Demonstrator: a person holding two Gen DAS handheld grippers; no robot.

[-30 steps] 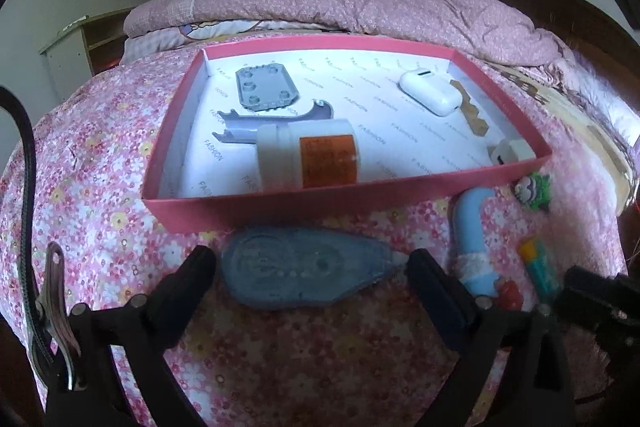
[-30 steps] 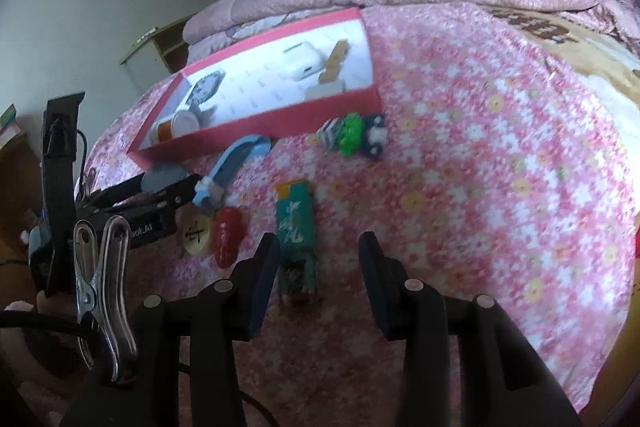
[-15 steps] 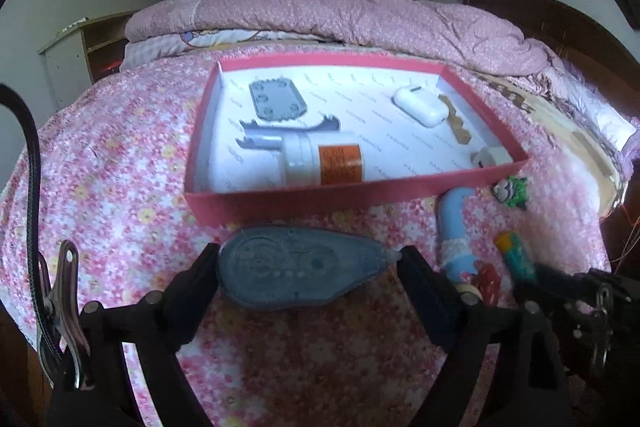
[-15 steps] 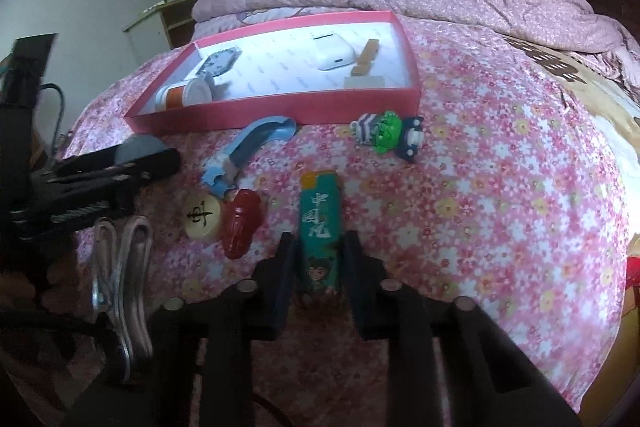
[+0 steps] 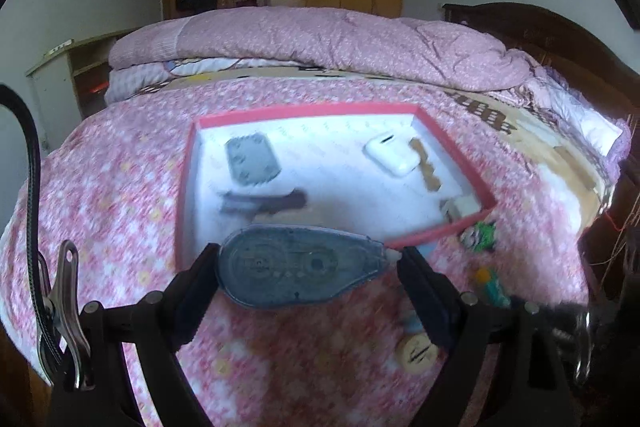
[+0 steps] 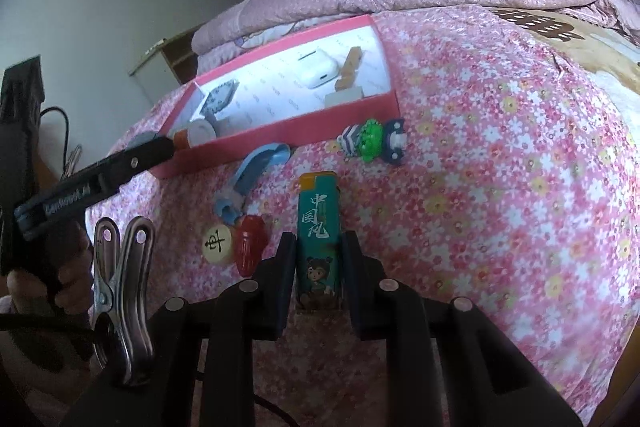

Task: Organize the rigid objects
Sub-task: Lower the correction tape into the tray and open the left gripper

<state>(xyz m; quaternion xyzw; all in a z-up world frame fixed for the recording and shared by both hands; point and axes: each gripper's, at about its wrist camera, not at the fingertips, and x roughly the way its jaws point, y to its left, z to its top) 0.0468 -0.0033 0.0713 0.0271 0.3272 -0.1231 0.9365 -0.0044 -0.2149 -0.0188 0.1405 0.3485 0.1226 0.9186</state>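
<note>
Up off the bed has come the blue tape roller (image 5: 303, 267), which lay flat on the flowery cover a second ago; now it hangs over the near edge of the pink box (image 5: 456, 151). The left gripper (image 5: 308, 263) holds it by its two ends, the round end on one side and the pointy tip on the other, with its jaws spread wide to fit the long way. The right gripper (image 6: 318, 259) has closed in too: its jaws, wide apart a second ago, now press both sides of the green lighter (image 6: 319, 239), which seems to rest on the bed (image 6: 500, 187).

I think the tape roller is light, hard plastic. It will not bend, but it is smooth, and the thin tip is a poor place to hold, so it could slip or spin. A grip across its fat middle would be safer.

The lighter looks small, stiff and smooth as well. Its flat sides are good to squeeze, and the jaws hold it low, near the picture of the girl. It should lift easily if squeezed firmly.
</note>
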